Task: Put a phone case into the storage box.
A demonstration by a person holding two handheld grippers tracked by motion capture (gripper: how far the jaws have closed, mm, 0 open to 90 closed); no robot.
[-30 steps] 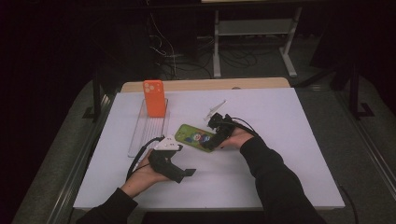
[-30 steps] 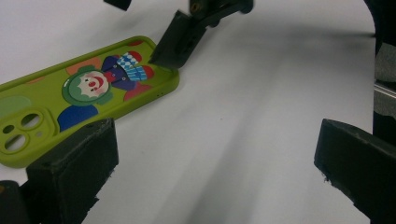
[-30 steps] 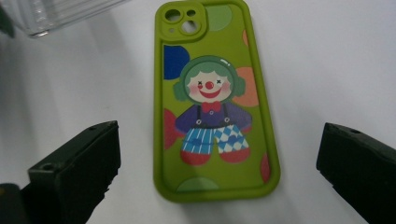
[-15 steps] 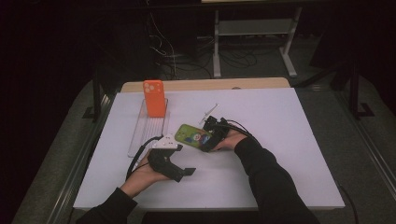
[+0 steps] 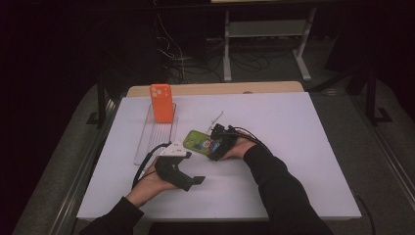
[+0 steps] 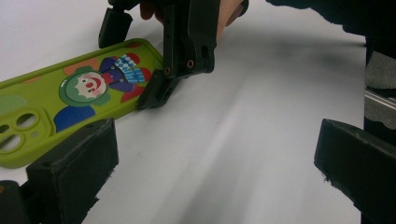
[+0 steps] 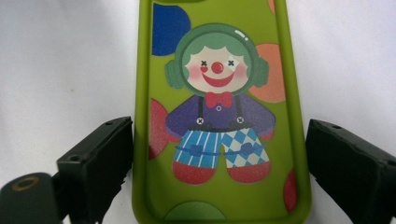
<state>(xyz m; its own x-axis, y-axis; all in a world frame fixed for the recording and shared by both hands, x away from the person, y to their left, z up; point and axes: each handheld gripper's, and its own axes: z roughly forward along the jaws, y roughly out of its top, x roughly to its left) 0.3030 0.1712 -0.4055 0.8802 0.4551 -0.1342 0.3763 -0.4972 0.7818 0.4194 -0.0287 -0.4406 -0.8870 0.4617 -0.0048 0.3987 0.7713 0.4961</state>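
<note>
A green phone case (image 5: 198, 142) with a clown picture lies face down on the white table. My right gripper (image 5: 216, 148) straddles its near end. In the right gripper view the case (image 7: 219, 56) runs up between the jaws of the right gripper (image 7: 219, 163), whose jaws have just been closing. Both pads (image 7: 100, 158) lie against its long edges. The left gripper view shows the case (image 6: 56, 107) at the left with the right gripper (image 6: 135, 60) over it. My left gripper (image 5: 195, 180) rests on the table in front of the case. There the left gripper (image 6: 219, 163) stands open on bare table.
An orange phone case (image 5: 162, 103) stands upright at the far end of a clear tray (image 5: 147, 144) left of the green case. A small white object (image 5: 218, 117) lies just beyond the right hand. The table's wooden far edge (image 5: 215, 89) runs behind.
The right hand has slid a little left and towards me along the green case, and its jaws now bracket the case's end. The left hand has stayed put.
</note>
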